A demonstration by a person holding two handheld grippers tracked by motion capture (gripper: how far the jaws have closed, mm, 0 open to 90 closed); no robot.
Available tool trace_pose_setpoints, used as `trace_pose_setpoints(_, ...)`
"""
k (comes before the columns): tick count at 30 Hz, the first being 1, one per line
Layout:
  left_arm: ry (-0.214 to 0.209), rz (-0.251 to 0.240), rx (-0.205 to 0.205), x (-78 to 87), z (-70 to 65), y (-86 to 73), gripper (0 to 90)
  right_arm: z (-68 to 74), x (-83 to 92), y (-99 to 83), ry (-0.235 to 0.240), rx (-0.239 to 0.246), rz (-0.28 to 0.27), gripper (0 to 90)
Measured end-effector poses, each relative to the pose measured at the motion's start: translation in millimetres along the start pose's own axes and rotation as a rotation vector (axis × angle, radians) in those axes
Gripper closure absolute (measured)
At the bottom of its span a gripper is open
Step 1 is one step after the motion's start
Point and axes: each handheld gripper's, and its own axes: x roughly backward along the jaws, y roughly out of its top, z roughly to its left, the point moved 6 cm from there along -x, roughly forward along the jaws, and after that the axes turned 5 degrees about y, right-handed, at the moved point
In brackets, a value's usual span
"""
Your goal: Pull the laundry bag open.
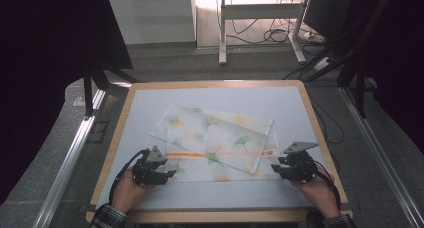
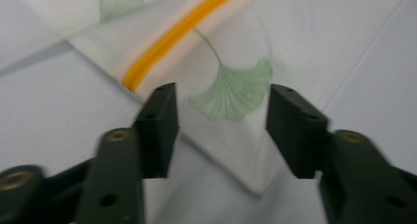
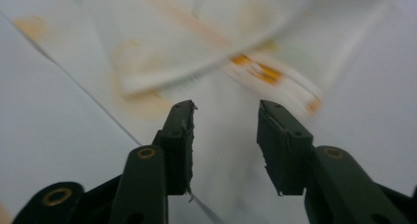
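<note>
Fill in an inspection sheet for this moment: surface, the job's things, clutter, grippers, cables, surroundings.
Surface: pale mat on a wood-edged table.
Job's things: folded cloth with green and orange leaf print and an orange stripe, lying flat across the mat.
Clutter: nothing seen.
Grippers: left hand-held gripper at the cloth's near left corner, jaws open above the cloth, gripping nothing; right hand-held gripper at the near right corner, jaws open above the cloth, nothing pinched.
Cables: one trails from each gripper along the wrist; loose cables lie on the floor behind.
Surroundings: white desk legs, grey floor, dark curtains either side, metal rails beside the table.
</note>
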Motion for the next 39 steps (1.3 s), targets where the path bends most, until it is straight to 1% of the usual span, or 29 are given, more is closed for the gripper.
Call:
trace_pose_setpoints(1, 0.000, 0.000, 0.000, 0.0, 0.0, 0.0, 31.0, 0.0, 0.0, 0.0, 0.000, 0.000, 0.000, 55.9)
trace_pose_setpoints(2, 0.007, 0.000, 0.002, -1.2, 0.2, 0.1, 31.0, 5.7, -3.2, 4.4, 0.031, 0.016, -0.006, 55.0)
trace_pose_setpoints(3, 0.022, 0.010, -0.008, -5.0, 0.1, -1.4, 25.3, 17.4, -12.7, 11.4, 0.080, 0.055, -0.008, 54.3)
trace_pose_setpoints(4, 0.022, 0.020, -0.010, -7.0, -0.1, -2.5, 21.9, 25.5, -20.6, 15.8, 0.108, 0.080, -0.001, 54.1)
trace_pose_setpoints(5, 0.022, 0.020, -0.010, -7.0, -0.1, -2.5, 20.1, 25.5, -20.6, 15.8, 0.108, 0.080, -0.001, 54.1)
trace_pose_setpoints(6, 0.019, 0.038, -0.009, -9.4, -0.5, -4.6, 19.8, 34.9, -31.2, 22.7, 0.134, 0.106, 0.001, 53.5)
trace_pose_setpoints(7, 0.019, 0.038, -0.009, -9.4, -0.5, -4.6, 19.7, 39.2, -36.4, 26.8, 0.146, 0.113, 0.002, 52.0)
trace_pose_setpoints(8, 0.016, 0.052, -0.009, -11.7, -0.1, -6.5, 19.1, 43.3, -43.2, 31.6, 0.156, 0.123, 0.008, 49.8)
trace_pose_setpoints(11, 0.014, 0.060, -0.007, -13.9, 0.4, -8.2, 18.2, 48.2, -59.3, 39.9, 0.177, 0.146, 0.019, 44.3)
trace_pose_setpoints(14, 0.013, 0.065, -0.006, -15.4, 1.1, -9.2, 15.9, 50.4, -75.2, 44.4, 0.195, 0.163, 0.038, 43.4)
trace_pose_setpoints(15, 0.013, 0.065, -0.009, -15.5, 1.3, -9.3, 15.6, 50.3, -79.4, 44.7, 0.185, 0.179, 0.051, 44.6)
trace_pose_setpoints(16, 0.013, 0.065, -0.009, -15.5, 1.3, -9.3, 15.5, 50.3, -79.4, 44.7, 0.185, 0.179, 0.051, 44.6)
trace_pose_setpoints(17, 0.009, 0.066, -0.013, -15.6, 1.3, -9.5, 15.5, 49.9, -85.4, 44.0, 0.149, 0.217, 0.070, 49.8)
trace_pose_setpoints(18, 0.003, 0.068, -0.020, -15.7, 0.9, -9.8, 15.6, 49.3, -85.4, 44.5, 0.137, 0.224, 0.069, 57.0)
trace_pose_setpoints(19, 0.003, 0.068, -0.020, -15.7, 0.9, -9.8, 15.6, 49.3, -85.4, 44.5, 0.137, 0.224, 0.069, 57.0)
trace_pose_setpoints(21, 0.001, 0.068, -0.026, -15.8, 0.6, -9.8, 15.6, 45.9, -85.0, 45.7, 0.132, 0.234, 0.069, 77.6)
trace_pose_setpoints(22, 0.001, 0.068, -0.026, -15.8, 0.6, -9.8, 15.6, 45.4, -85.0, 45.7, 0.130, 0.239, 0.068, 85.1)
trace_pose_setpoints(23, -0.001, 0.068, -0.025, -15.9, 0.6, -9.8, 15.6, 44.8, -85.2, 45.9, 0.122, 0.246, 0.071, 88.7)
trace_pose_setpoints(25, -0.001, 0.068, -0.020, -16.2, 0.6, -9.9, 15.6, 44.7, -85.1, 46.5, 0.124, 0.242, 0.080, 89.2)
trace_pose_setpoints(26, -0.004, 0.070, -0.015, -16.3, 0.9, -10.1, 15.6, 44.2, -84.5, 48.9, 0.117, 0.242, 0.102, 89.5)
trace_pose_setpoints(27, -0.005, 0.070, -0.014, -16.3, 1.0, -10.1, 15.6, 42.4, -83.5, 51.1, 0.098, 0.250, 0.106, 89.5)
trace_pose_setpoints(29, -0.007, 0.070, -0.012, -16.4, 1.1, -10.2, 15.6, 40.7, -82.0, 53.8, 0.095, 0.244, 0.100, 89.5)
trace_pose_setpoints(30, -0.011, 0.072, -0.012, -16.4, 1.4, -10.4, 15.6, 32.7, -74.2, 65.3, 0.107, 0.199, 0.058, 89.5)
trace_pose_setpoints(33, -0.013, 0.072, -0.008, -16.6, 1.7, -10.5, 15.6, 20.6, -63.9, 80.9, 0.083, 0.177, 0.026, 89.4)
trace_pose_setpoints(34, -0.013, 0.072, -0.008, -16.6, 1.7, -10.5, 15.6, 20.6, -63.9, 80.9, 0.083, 0.177, 0.026, 89.4)
trace_pose_setpoints(35, -0.013, 0.072, -0.007, -16.6, 1.7, -10.5, 15.6, 9.2, -56.7, 94.0, 0.060, 0.160, 0.007, 89.4)
trace_pose_setpoints(36, -0.013, 0.072, -0.007, -16.6, 1.6, -10.5, 15.6, 9.2, -56.7, 94.0, 0.060, 0.160, 0.007, 89.4)
trace_pose_setpoints(38, -0.012, 0.073, -0.009, -16.4, 1.4, -10.5, 15.7, -6.0, -49.8, 109.6, 0.027, 0.138, -0.012, 89.4)
trace_pose_setpoints(39, -0.011, 0.073, -0.010, -16.4, 1.3, -10.5, 15.7, -6.0, -49.8, 109.6, 0.027, 0.138, -0.012, 89.4)
